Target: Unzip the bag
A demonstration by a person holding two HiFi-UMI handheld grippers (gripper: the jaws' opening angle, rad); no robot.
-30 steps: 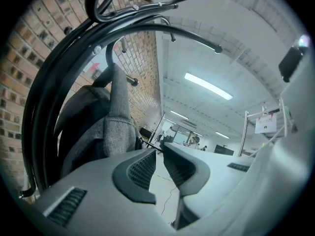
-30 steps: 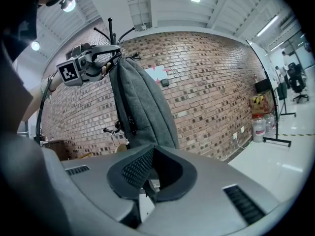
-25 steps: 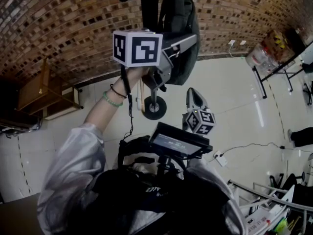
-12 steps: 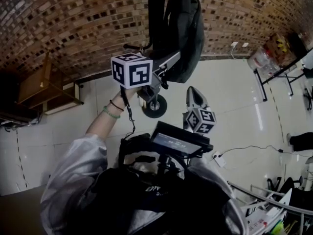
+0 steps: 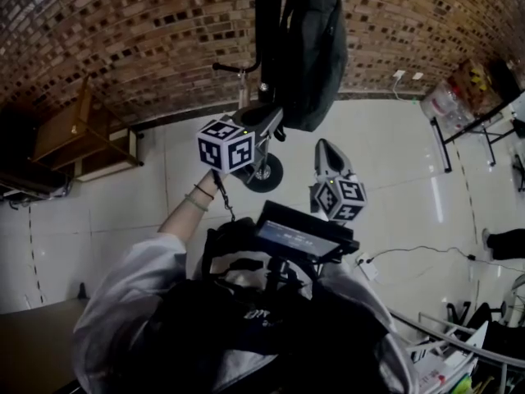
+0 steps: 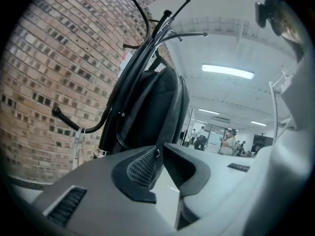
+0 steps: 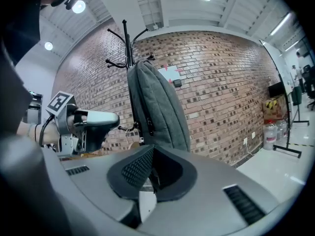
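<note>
A dark grey backpack (image 5: 316, 48) hangs on a black coat rack (image 5: 268, 39) in front of a brick wall. My left gripper (image 5: 275, 121) points at the rack just left of the bag's lower end and stays short of it. In the left gripper view its jaws (image 6: 160, 152) stand a narrow gap apart with nothing between them, and the backpack (image 6: 157, 107) hangs beyond. My right gripper (image 5: 322, 148) is below the bag, with its jaws (image 7: 152, 150) closed and empty. In that view the backpack (image 7: 157, 107) shows its zipper side, with the left gripper (image 7: 115, 118) to its left.
A black wheel (image 5: 264, 173) sits at the foot of the rack. A wooden shelf unit (image 5: 82, 138) stands against the wall on the left. A cable and power strip (image 5: 369, 267) lie on the pale floor. A metal-legged table (image 5: 467, 113) stands at right.
The left gripper has dropped lower and drawn back from the bag toward the person. The right gripper has hardly moved.
</note>
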